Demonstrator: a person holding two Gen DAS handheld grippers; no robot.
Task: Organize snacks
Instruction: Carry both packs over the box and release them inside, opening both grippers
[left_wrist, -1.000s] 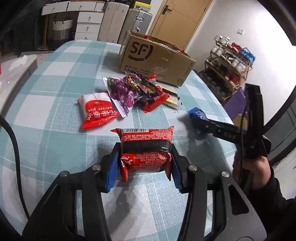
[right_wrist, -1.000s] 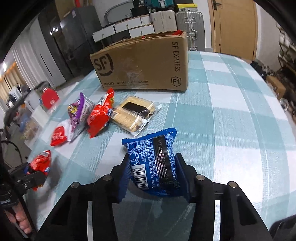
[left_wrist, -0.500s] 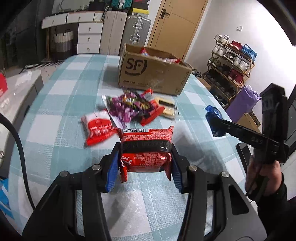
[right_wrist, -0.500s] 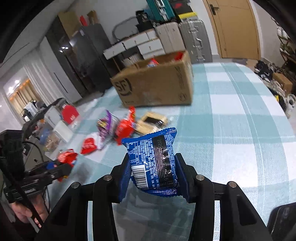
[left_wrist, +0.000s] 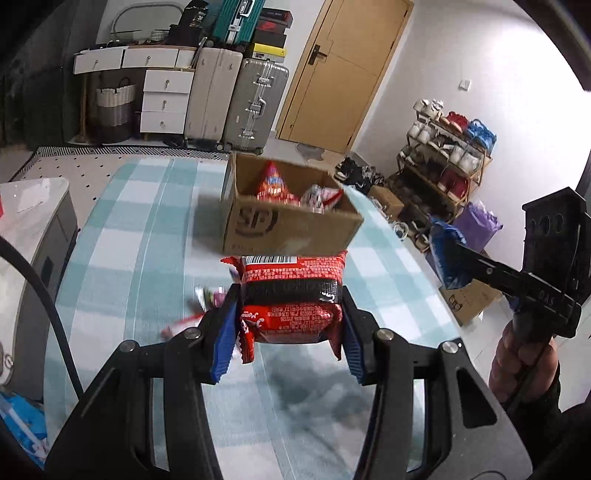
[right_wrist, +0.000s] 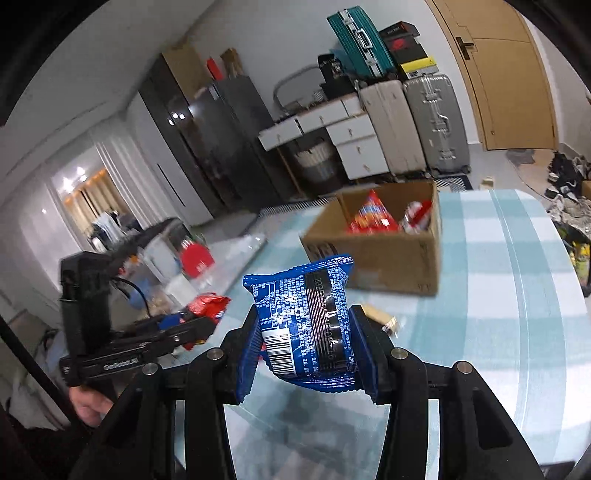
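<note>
My left gripper (left_wrist: 288, 328) is shut on a red snack packet (left_wrist: 291, 295), held high above the checked table (left_wrist: 140, 258). My right gripper (right_wrist: 306, 350) is shut on a blue snack packet (right_wrist: 306, 317), also lifted off the table. An open cardboard box (left_wrist: 288, 225) stands at the table's far end with red and white snack bags inside; the same cardboard box (right_wrist: 384, 251) shows in the right wrist view. In the left wrist view the right gripper (left_wrist: 454, 266) appears at the right with the blue packet. In the right wrist view the left gripper (right_wrist: 199, 317) appears at the left.
A few loose snacks (left_wrist: 207, 299) lie on the table below the red packet, mostly hidden; a clear-wrapped biscuit pack (right_wrist: 380, 317) peeks beside the blue packet. Suitcases (left_wrist: 255, 103) and drawers (left_wrist: 162, 99) stand beyond the table, a shoe rack (left_wrist: 443, 155) at the right.
Both grippers have risen with their packets still held. The box now shows its open top and contents, and the loose snacks have dropped behind the held packets.
</note>
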